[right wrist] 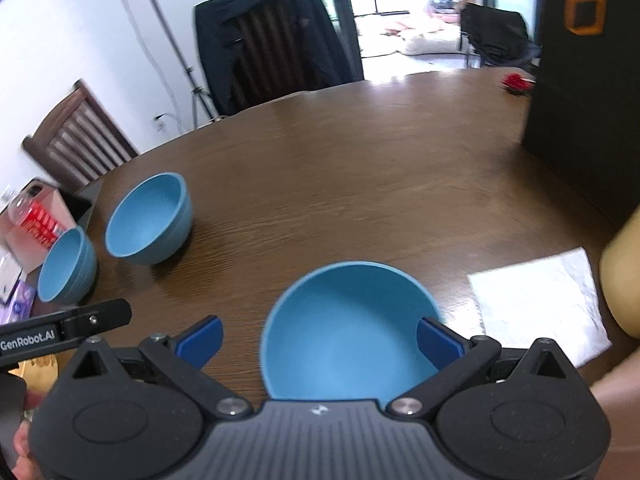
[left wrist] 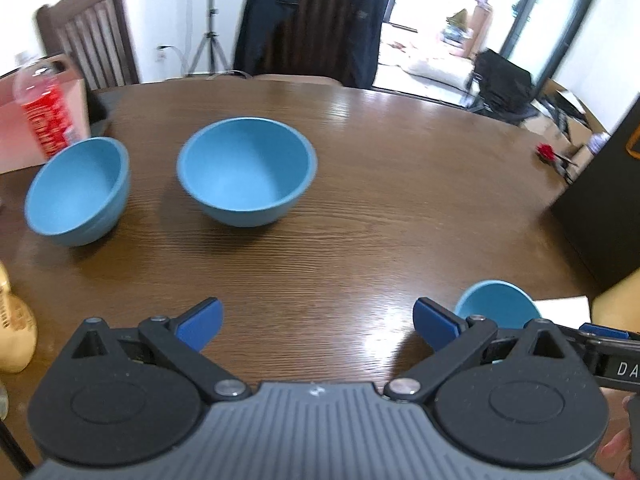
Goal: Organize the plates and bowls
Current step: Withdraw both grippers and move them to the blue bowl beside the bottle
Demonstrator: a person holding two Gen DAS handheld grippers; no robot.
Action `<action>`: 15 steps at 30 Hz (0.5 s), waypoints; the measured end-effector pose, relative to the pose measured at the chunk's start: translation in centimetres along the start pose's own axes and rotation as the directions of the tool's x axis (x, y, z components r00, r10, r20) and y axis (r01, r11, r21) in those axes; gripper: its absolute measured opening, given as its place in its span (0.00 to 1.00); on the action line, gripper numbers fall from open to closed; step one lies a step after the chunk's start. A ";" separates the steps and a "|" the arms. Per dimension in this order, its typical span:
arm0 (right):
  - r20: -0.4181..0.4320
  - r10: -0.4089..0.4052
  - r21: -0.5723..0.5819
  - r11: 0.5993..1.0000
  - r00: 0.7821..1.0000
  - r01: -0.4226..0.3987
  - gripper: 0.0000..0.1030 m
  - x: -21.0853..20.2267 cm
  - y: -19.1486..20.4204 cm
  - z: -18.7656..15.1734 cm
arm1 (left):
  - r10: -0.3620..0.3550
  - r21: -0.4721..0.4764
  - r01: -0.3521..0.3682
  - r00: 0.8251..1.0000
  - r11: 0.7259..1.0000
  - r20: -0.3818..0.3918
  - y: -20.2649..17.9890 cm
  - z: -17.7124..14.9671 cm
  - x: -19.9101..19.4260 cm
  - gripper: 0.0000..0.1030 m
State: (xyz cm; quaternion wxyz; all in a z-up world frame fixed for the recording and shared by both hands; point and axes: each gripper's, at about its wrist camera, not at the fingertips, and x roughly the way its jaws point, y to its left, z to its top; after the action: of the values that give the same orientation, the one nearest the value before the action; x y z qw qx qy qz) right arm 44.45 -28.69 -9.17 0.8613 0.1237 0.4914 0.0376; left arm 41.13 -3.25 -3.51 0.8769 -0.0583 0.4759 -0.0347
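Observation:
Three blue bowls stand upright on a brown wooden table (left wrist: 360, 200). In the left wrist view one bowl (left wrist: 247, 170) is ahead at centre-left and another (left wrist: 78, 191) at far left. My left gripper (left wrist: 318, 326) is open and empty, well short of both. The third bowl (left wrist: 498, 304) shows beside its right finger. In the right wrist view my right gripper (right wrist: 320, 340) is open, and this third bowl (right wrist: 348, 332) sits between its fingers; its right fingertip (right wrist: 438, 342) is inside the rim. The other two bowls (right wrist: 150, 220) (right wrist: 66, 266) stand at the left.
A white napkin (right wrist: 536, 304) lies right of the near bowl. A large black box (right wrist: 584, 100) stands at the table's right. A red-labelled bottle (left wrist: 42, 116) and a pink box (left wrist: 12, 136) are at far left. Chairs (left wrist: 308, 24) stand behind the table.

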 end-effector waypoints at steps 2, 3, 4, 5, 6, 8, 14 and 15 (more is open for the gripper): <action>-0.010 0.025 -0.037 0.999 1.000 -0.026 1.00 0.4 1.0 0.6 | 0.032 -0.031 -0.032 0.999 0.999 0.008 1.1 -0.1 -0.6 1.00; -0.015 0.037 -0.054 0.998 0.999 -0.038 1.00 0.5 1.5 0.7 | 0.047 -0.044 -0.046 0.999 0.998 0.011 1.7 -0.1 -0.9 1.00; -0.020 0.047 -0.072 0.996 0.999 -0.049 1.00 0.7 2.1 1.0 | 0.066 -0.062 -0.065 0.998 0.996 0.015 2.4 -0.1 -1.3 1.00; -0.025 0.056 -0.091 0.994 0.998 -0.058 1.00 0.8 2.7 1.2 | 0.082 -0.078 -0.081 0.996 0.994 0.018 2.8 -0.2 -1.6 1.00; -0.031 0.065 -0.112 0.991 0.997 -0.068 1.00 0.9 3.3 1.5 | 0.100 -0.095 -0.097 0.995 0.991 0.021 3.4 -0.3 -1.9 1.00; -0.042 0.082 -0.152 0.984 0.996 -0.088 1.00 1.3 4.7 2.1 | 0.135 -0.130 -0.131 0.991 0.983 0.023 4.6 -0.5 -2.5 1.00; -0.091 0.153 -0.279 0.945 0.984 -0.173 1.00 2.2 9.9 3.5 | 0.229 -0.240 -0.217 0.973 0.946 0.021 8.5 -0.9 -4.5 1.00; -0.097 0.168 -0.295 0.937 0.981 -0.190 1.00 2.2 10.7 3.6 | 0.242 -0.254 -0.229 0.970 0.940 0.022 9.1 -0.8 -4.8 1.00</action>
State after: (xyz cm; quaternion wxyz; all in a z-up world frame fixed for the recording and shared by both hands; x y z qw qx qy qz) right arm 49.21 -18.53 -6.56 0.8453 0.0331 0.4963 0.1949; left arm 37.91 6.32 -1.15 0.8726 -0.1118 0.4567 0.1322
